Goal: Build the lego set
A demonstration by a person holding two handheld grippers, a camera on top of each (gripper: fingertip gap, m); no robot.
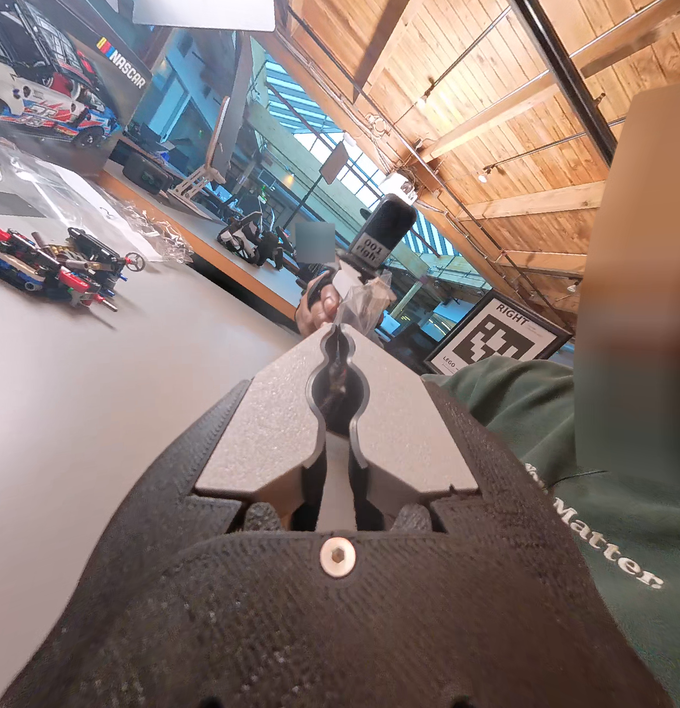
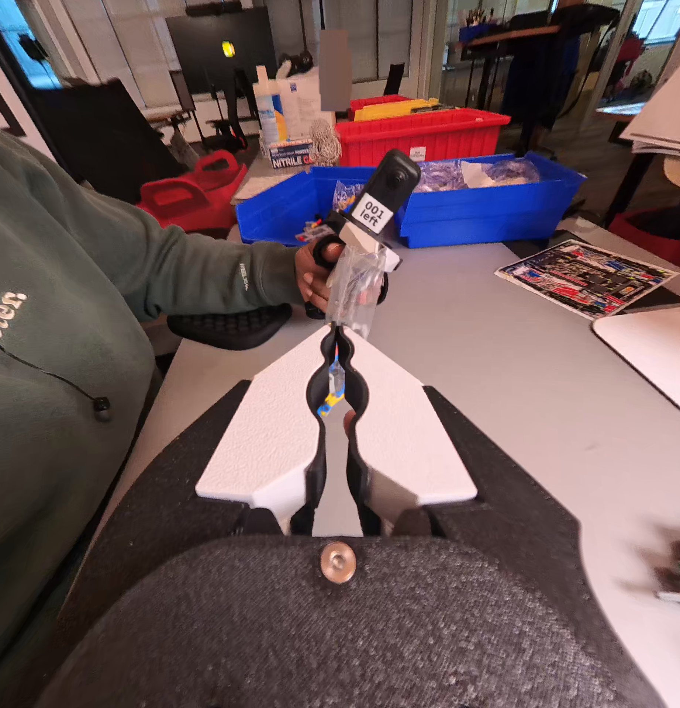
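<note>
A clear plastic bag of lego parts (image 2: 353, 291) is held taut between both grippers above the grey table (image 2: 484, 364). My right gripper (image 2: 336, 327) is shut on one end of it; blue and yellow parts (image 2: 331, 398) show through the gap between its jaws. My left gripper (image 1: 338, 326) is shut on the other end of the bag (image 1: 363, 302). Each view shows the other gripper facing it, the left one (image 2: 369, 230) and the right one (image 1: 369, 264), each held in a hand. A partly built lego car (image 1: 50, 264) sits on the table at the left.
The lego box (image 1: 62, 88) and empty plastic bags (image 1: 43, 180) lie behind the car. An instruction booklet (image 2: 587, 277) lies at the right, with blue bins (image 2: 484, 203) and a red bin (image 2: 418, 134) beyond. Loose parts (image 2: 675, 574) lie at the right edge. A person in a green sweatshirt (image 2: 62, 306) is close. Spacing between my two grippers at the tips: around 9 cm. Left tips and right tips are each some 30 cm from the partly built lego car (image 1: 50, 264).
</note>
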